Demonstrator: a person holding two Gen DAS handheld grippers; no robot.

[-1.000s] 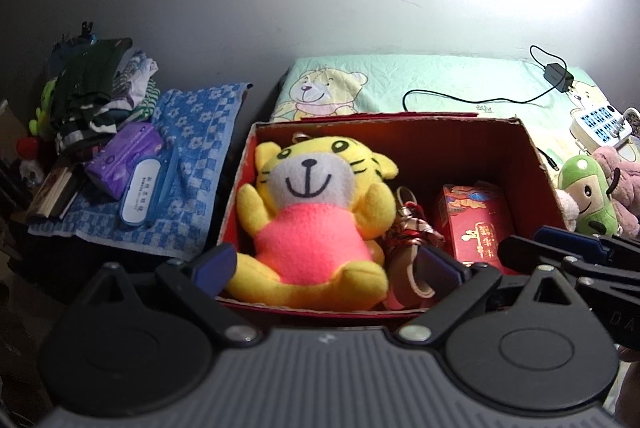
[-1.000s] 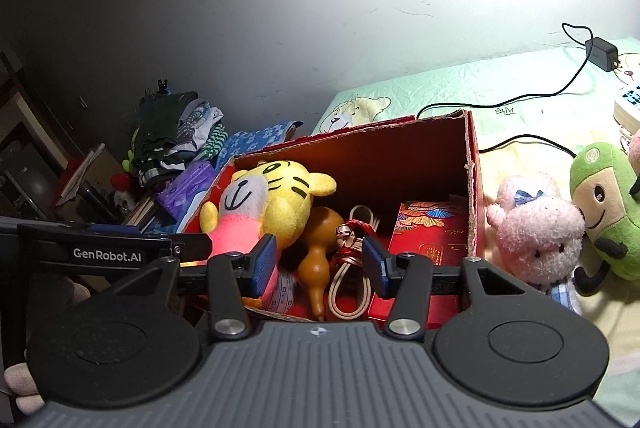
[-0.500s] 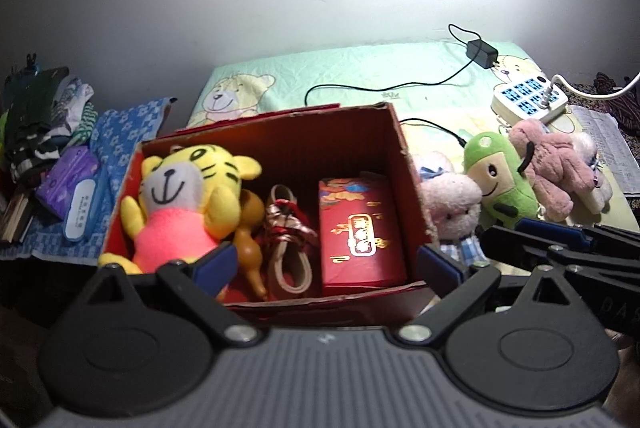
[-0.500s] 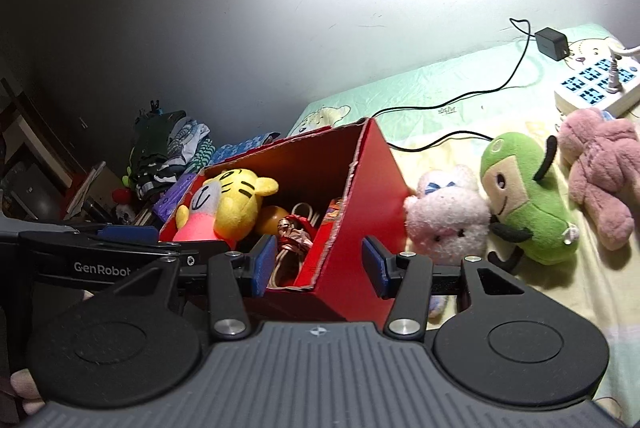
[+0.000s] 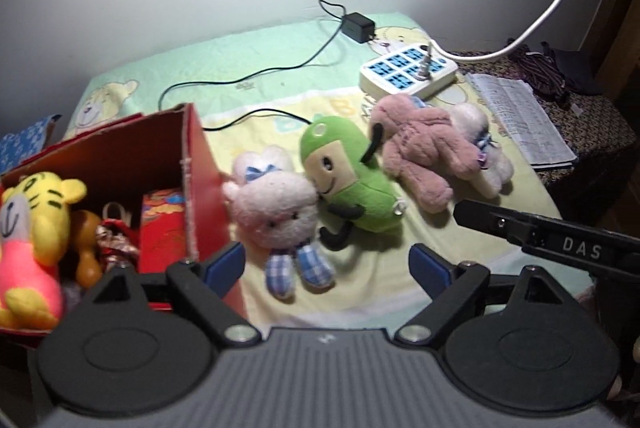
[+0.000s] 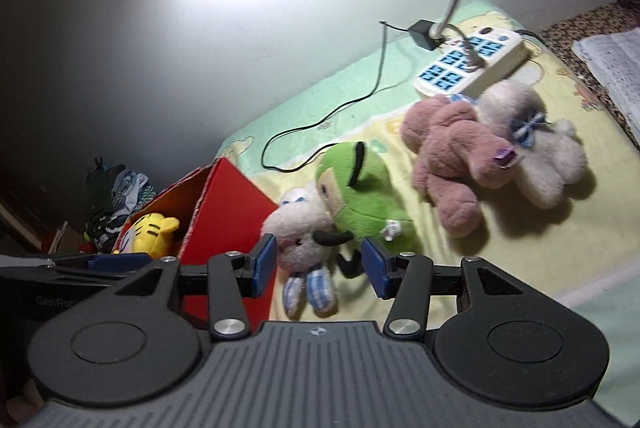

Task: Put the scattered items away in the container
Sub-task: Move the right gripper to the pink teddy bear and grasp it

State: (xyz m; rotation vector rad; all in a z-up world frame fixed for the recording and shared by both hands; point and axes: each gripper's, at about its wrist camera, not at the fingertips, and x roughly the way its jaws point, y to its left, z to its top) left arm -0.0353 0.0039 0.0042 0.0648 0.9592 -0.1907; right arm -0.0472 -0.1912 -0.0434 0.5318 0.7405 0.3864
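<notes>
Left gripper [image 5: 326, 262] fingers are being narrowed, nothing between; right gripper [image 6: 318, 264] half-open, empty. Pink bunny plush [image 5: 276, 212], at 12 o'clock beside red box [image 5: 200, 188], is touching green plush [image 5: 344, 184]: both risk being snagged together.

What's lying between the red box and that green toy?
A pale pink plush with checked feet lies between the red box and the green toy, touching both; the left wrist view shows it.

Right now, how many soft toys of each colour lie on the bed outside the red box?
White toy with blue checked feet: 1
Green toy: 1
Pink toy: 1
Cream-white toy with a blue bow: 1
Total: 4
</notes>
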